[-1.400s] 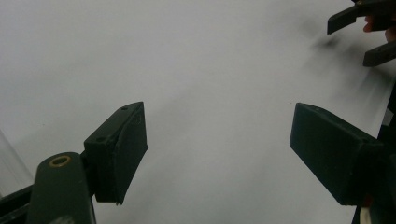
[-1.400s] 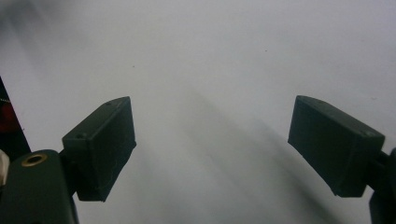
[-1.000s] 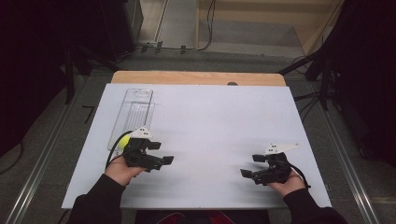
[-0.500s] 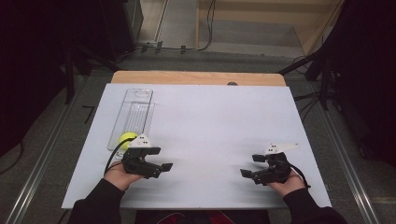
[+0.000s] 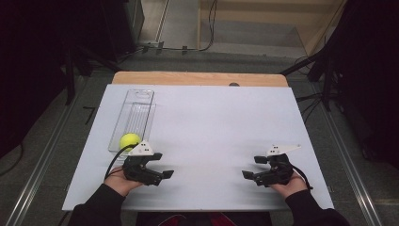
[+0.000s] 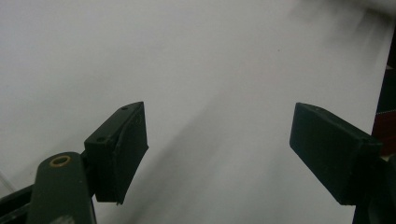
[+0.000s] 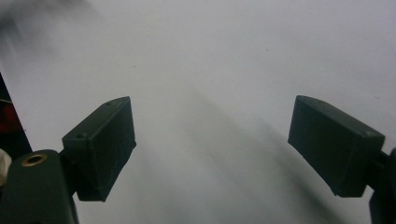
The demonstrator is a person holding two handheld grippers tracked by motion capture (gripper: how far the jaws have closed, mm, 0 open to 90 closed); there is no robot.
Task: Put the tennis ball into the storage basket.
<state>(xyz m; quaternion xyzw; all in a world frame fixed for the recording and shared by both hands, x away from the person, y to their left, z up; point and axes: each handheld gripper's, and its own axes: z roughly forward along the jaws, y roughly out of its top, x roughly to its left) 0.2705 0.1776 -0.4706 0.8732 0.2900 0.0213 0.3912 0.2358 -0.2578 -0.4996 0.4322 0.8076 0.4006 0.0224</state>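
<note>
Evidently the left gripper (image 5: 162, 165) has drawn back toward the person's edge of the table (image 5: 211, 122) over the last second: a second ago it sat close against the yellow ball (image 5: 129, 141), hiding most of it, and now the ball shows nearly whole, resting at the near end of the clear plastic tray (image 5: 136, 106), just beyond the gripper's grey plate. The ball itself has not shifted; it lies in the same spot at the tray's near end, and the tray stays along the left side of the white surface. In the left gripper view the jaws stand well apart with nothing but bare white tabletop between them, so the ball is free of any grip. The right gripper (image 5: 254, 168) has kept its place near the table's right front, its jaws likewise spread wide over empty surface in the right gripper view, well apart from the ball and the tray. Both grippers now lie low, pointing inward toward each other across the middle of the table. My reading is that the ball has been left in the tray and the left hand is clearing away from it, so this placement looks finished rather than just starting, though nothing here proves which.
</note>
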